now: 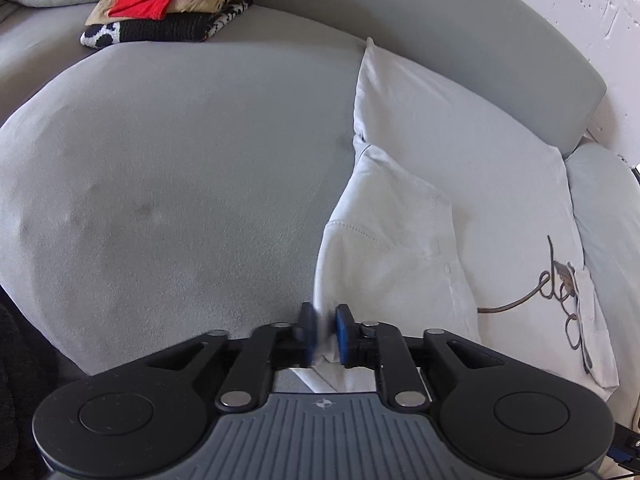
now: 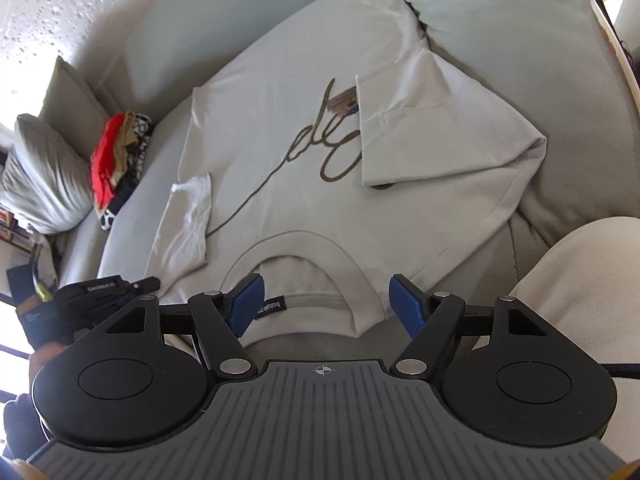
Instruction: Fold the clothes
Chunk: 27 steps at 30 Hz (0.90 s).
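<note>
At far left a stack of folded red, tan and black-and-white clothes sits on the grey sofa. Your left gripper pinches the white script-printed T-shirt by its sleeve; your right gripper hangs spread over the collar.

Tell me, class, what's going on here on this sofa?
A person is folding a white T-shirt spread on a grey sofa. The left gripper is shut on the shirt's left sleeve; the right gripper hovers open over the collar. The other sleeve is already folded in. Folded clothes are stacked further along.
</note>
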{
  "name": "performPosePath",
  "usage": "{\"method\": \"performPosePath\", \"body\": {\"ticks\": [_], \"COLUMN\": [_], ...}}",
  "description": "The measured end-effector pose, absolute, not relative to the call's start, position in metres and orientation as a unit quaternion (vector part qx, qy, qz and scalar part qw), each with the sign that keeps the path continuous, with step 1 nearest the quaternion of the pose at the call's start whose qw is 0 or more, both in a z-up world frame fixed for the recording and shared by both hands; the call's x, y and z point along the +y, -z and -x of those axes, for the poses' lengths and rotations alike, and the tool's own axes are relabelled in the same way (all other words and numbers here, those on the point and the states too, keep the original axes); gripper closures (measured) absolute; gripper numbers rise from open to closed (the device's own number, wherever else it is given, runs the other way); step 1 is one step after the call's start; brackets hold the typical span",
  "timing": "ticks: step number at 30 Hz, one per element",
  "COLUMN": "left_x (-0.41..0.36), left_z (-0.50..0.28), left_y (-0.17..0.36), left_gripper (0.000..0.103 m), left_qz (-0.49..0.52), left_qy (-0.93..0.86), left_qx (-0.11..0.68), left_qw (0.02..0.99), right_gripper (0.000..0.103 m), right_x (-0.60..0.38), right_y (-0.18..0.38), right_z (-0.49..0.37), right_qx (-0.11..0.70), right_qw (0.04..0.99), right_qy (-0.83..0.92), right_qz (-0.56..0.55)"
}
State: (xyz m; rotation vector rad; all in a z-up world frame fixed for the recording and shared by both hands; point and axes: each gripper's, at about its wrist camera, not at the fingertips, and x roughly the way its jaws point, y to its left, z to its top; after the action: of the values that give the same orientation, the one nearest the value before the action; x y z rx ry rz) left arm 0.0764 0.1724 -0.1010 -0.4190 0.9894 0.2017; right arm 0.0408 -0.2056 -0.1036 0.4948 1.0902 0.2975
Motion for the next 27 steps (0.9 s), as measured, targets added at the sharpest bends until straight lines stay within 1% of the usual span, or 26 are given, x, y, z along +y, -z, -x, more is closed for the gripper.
{"method": "performPosePath", "body": {"ticks": [1, 3, 4, 5, 6, 7, 8, 9, 14, 17, 21, 25, 27], "left_x": [0.170, 0.169, 0.169, 0.171, 0.171, 0.171, 0.172, 0.170, 0.156, 0.143, 0.138, 0.120, 0.108], "left_z": [-0.075, -0.071, -0.070, -0.067, -0.066, -0.067, -0.067, -0.071, -0.098, -0.118, -0.143, -0.140, -0.129], "left_y": [0.098, 0.090, 0.086, 0.081, 0.077, 0.073, 0.070, 0.068, 0.067, 0.078, 0.104, 0.113, 0.111], "left_gripper": [0.065, 0.067, 0.072, 0.081, 0.084, 0.087, 0.088, 0.088, 0.088, 0.087, 0.087, 0.086, 0.082], "left_qz": [0.196, 0.185, 0.179, 0.173, 0.169, 0.169, 0.170, 0.170, 0.134, 0.111, 0.092, 0.037, 0.004], "left_qy": [-0.099, -0.110, -0.118, -0.123, -0.123, -0.118, -0.111, -0.104, -0.087, -0.092, -0.089, -0.082, -0.065], "left_qx": [0.465, 0.454, 0.446, 0.434, 0.423, 0.415, 0.407, 0.402, 0.406, 0.417, 0.452, 0.459, 0.458], "left_qw": [0.858, 0.864, 0.869, 0.875, 0.882, 0.886, 0.891, 0.894, 0.900, 0.897, 0.883, 0.884, 0.886], "right_gripper": [0.029, 0.029, 0.029, 0.036, 0.050, 0.060, 0.081, 0.087, 0.088, 0.087, 0.086, 0.085, 0.077], "right_x": [-0.207, -0.210, -0.211, -0.213, -0.215, -0.216, -0.217, -0.216, -0.221, -0.229, -0.229, -0.224, -0.222], "right_y": [0.103, 0.103, 0.103, 0.103, 0.103, 0.103, 0.102, 0.101, 0.102, 0.109, 0.120, 0.130, 0.140], "right_z": [-0.041, -0.042, -0.042, -0.043, -0.043, -0.044, -0.044, -0.046, -0.071, -0.099, -0.139, -0.165, -0.169], "right_qx": [0.508, 0.502, 0.499, 0.495, 0.488, 0.479, 0.470, 0.462, 0.443, 0.449, 0.454, 0.453, 0.466], "right_qw": [0.818, 0.825, 0.828, 0.830, 0.834, 0.839, 0.845, 0.852, 0.872, 0.870, 0.869, 0.873, 0.867], "right_qy": [-0.136, -0.124, -0.118, -0.114, -0.113, -0.113, -0.114, -0.112, -0.088, -0.065, -0.049, -0.047, -0.042], "right_qz": [-0.231, -0.229, -0.229, -0.231, -0.231, -0.231, -0.227, -0.219, -0.192, -0.193, -0.188, -0.177, -0.173]}}
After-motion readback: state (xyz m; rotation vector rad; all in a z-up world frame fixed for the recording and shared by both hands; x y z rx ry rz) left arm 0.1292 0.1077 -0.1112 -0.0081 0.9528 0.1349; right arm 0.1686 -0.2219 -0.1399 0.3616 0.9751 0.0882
